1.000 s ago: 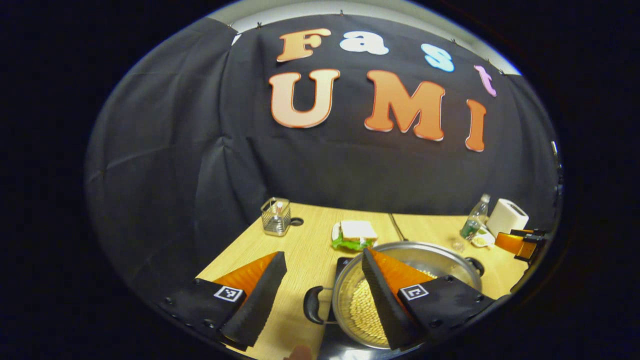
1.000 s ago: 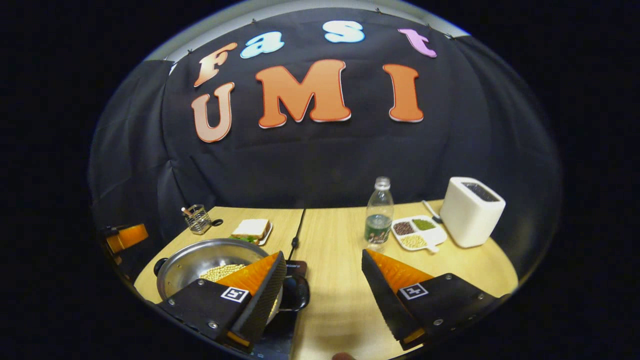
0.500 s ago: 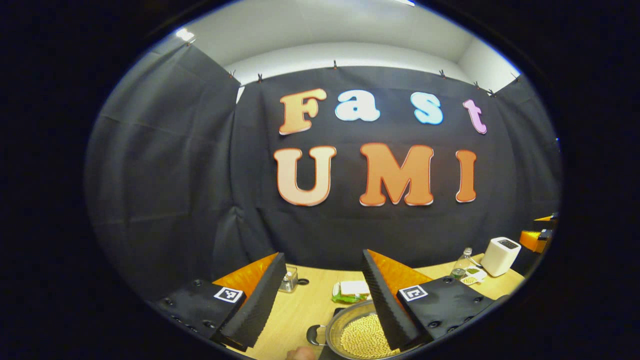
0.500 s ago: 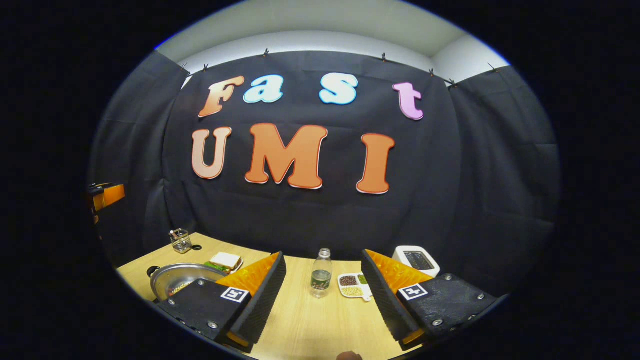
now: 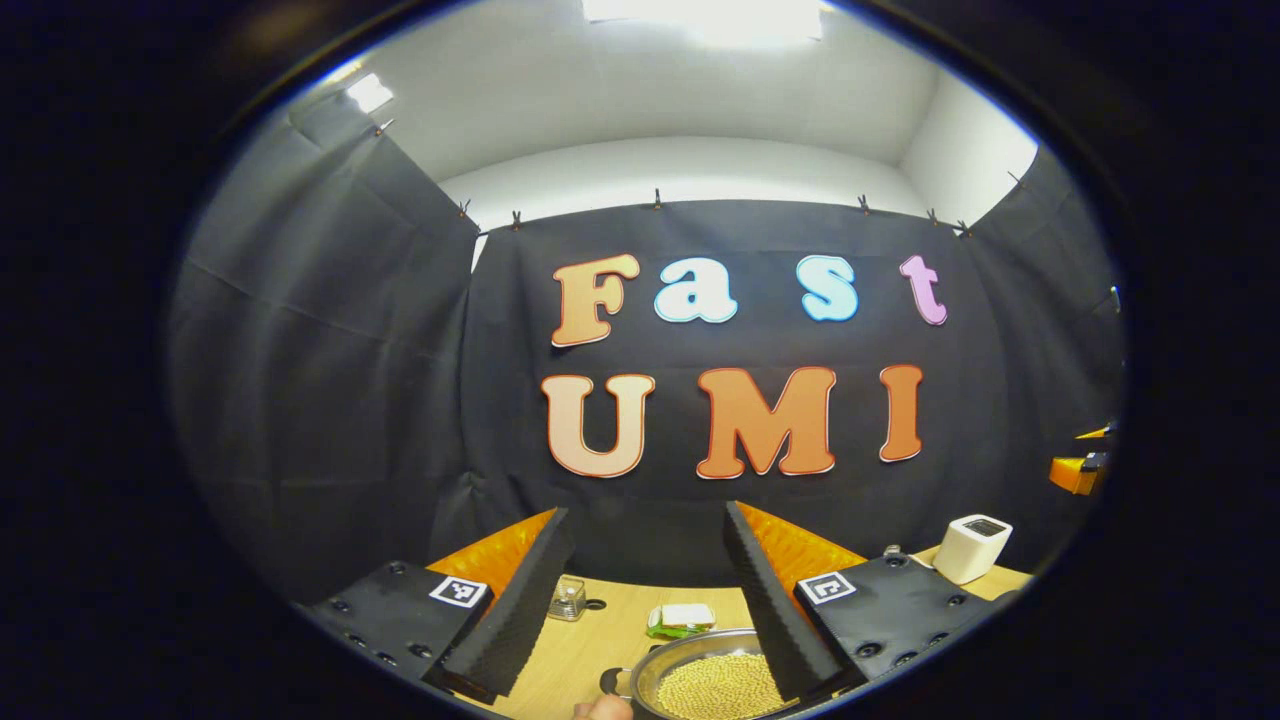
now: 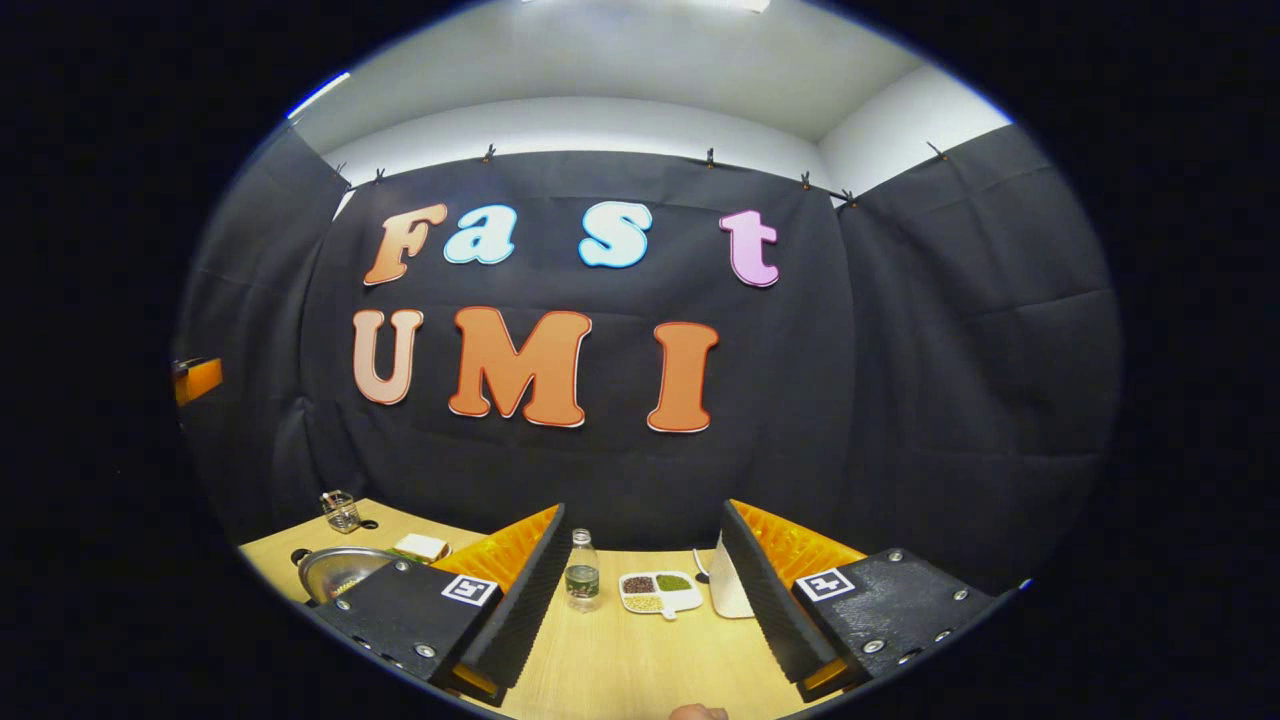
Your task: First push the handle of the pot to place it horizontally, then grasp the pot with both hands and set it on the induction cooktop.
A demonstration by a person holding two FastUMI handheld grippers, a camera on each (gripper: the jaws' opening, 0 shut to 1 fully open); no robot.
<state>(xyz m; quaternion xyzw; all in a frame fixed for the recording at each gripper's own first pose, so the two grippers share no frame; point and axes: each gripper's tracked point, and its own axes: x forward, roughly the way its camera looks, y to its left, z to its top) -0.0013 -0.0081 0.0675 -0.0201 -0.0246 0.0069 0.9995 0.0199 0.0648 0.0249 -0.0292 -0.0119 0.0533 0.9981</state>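
A steel pot holding pale beans sits low in the left gripper view, its dark side handle pointing left. My left gripper hangs open well above it, with nothing between the fingers. In the right gripper view the same pot lies far off at the lower left, partly hidden by a finger. My right gripper is open too, high over the wooden table. The other gripper shows at the right edge of the left gripper view.
A sandwich on a plate and a small wire holder stand behind the pot. A water bottle, a divided dish of beans and a white toaster occupy the table's right side.
Both grippers have risen and drawn back from the pot, staying open. The pot and table have sunk to the bottom of both views and more wall and ceiling show.
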